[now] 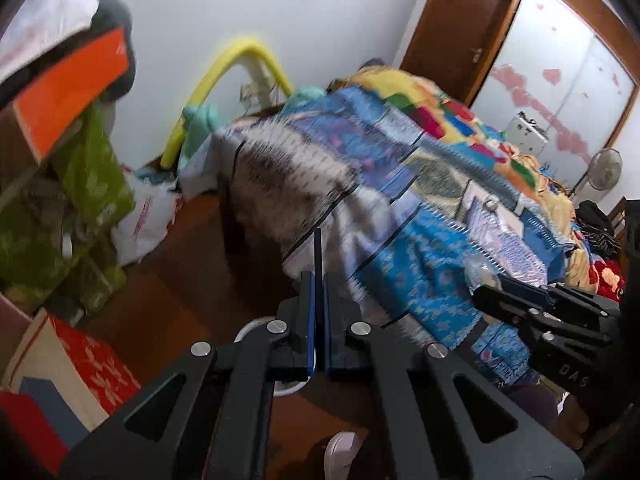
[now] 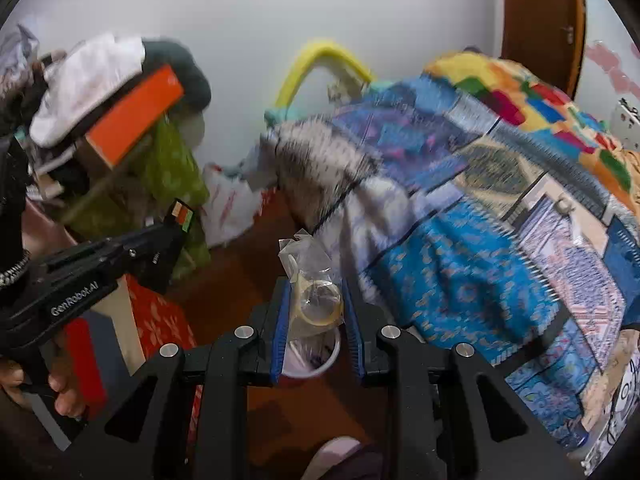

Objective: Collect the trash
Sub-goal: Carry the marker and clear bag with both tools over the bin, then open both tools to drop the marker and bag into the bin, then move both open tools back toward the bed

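1. right claw [image 2: 316,312]: clamped on a crumpled clear plastic wrapper [image 2: 312,280], above a white round cup bin [image 2: 316,360].
2. left claw [image 1: 318,320]: clamped on a thin flat card [image 1: 318,256].
3. judged remaining: release both into the bin.

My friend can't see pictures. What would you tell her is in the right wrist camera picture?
The right gripper pinches a crumpled clear plastic wrapper above a white cup on the brown floor. A bed with a bright patchwork blanket fills the right side, and the left gripper holds a small flat card at left.
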